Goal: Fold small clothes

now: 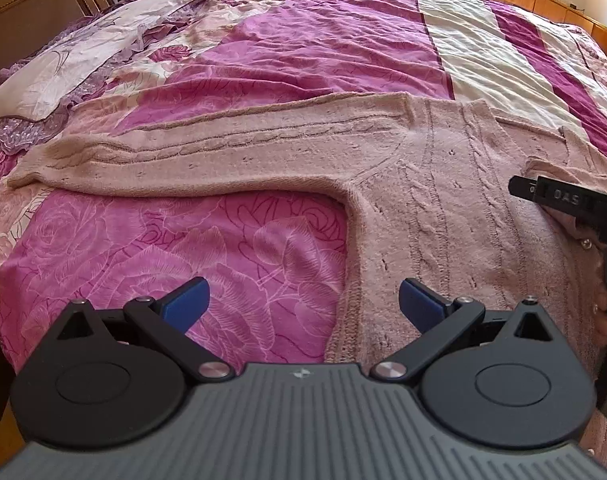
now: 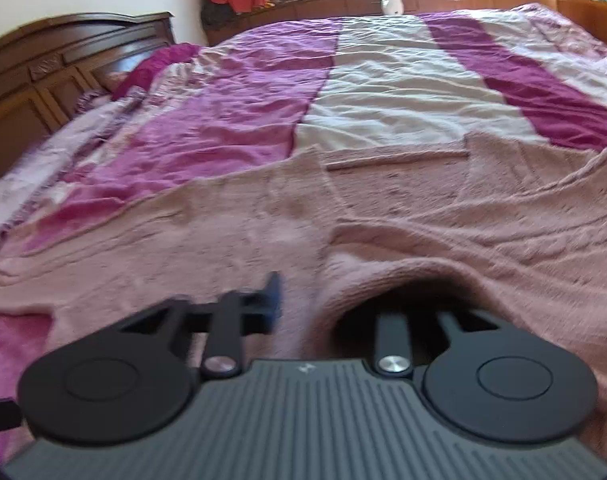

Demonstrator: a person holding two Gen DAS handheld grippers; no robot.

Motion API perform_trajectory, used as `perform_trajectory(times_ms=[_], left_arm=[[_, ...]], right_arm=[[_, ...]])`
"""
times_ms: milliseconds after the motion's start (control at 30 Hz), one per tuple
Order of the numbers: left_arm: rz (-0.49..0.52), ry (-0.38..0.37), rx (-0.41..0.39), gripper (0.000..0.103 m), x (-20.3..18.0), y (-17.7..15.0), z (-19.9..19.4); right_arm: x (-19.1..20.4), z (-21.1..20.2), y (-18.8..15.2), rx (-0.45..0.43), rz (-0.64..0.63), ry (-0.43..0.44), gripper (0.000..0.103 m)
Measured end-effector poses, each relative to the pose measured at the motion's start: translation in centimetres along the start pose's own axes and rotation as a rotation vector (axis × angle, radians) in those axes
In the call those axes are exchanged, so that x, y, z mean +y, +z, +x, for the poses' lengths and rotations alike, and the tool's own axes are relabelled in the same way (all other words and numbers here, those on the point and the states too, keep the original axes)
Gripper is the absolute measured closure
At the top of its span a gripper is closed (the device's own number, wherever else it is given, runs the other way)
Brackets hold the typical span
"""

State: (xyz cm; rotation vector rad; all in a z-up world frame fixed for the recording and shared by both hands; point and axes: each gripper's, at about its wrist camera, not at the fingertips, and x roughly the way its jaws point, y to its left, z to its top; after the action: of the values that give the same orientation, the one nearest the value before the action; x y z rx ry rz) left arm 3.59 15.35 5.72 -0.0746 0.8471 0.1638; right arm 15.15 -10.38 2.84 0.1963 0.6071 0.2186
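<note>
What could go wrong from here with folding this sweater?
1. The right gripper seems to pinch only a thin fold of the sweater; its right finger is hidden under fabric, so the knit may slip out when lifted.
2. The left gripper is open, holding nothing, so the sweater could drag on the bedspread and bunch.
3. The left sleeve lies spread out and may trail, leaving a crooked fold.

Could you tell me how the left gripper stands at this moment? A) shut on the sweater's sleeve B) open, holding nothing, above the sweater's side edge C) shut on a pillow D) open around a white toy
B: the left gripper has its blue fingertips wide apart with nothing between them, over the edge of the pink sweater on the bedspread.
</note>
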Motion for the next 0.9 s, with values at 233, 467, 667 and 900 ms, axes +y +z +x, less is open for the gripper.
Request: perform_trajectory(times_ms=[233,467,667,900], left_arm=[[0.011,-0.011,-0.020,0.000,-0.7,0.2,-0.4],[0.049,-0.043,-0.041,0.000,-2.8,0.4,-1.2],[0.103,-0.065,-0.057,0.000,-5.4,0.3,-1.7],[0.186,-0.116,-0.066,0.000,-9.6,0.2,-2.2]], right_arm=[[0.4,-3.9,-0.8,0.047,0.058,0.050,0.035],[-1.4,-8.6,-1.2,0.069,0.108,0.109,0.034],[-3.5,-12.4,-1.3,-0.024,0.063,0.041,0.034],[-7.4,-13.6,-1.0,-0.083,0.102,-0.073,0.034]])
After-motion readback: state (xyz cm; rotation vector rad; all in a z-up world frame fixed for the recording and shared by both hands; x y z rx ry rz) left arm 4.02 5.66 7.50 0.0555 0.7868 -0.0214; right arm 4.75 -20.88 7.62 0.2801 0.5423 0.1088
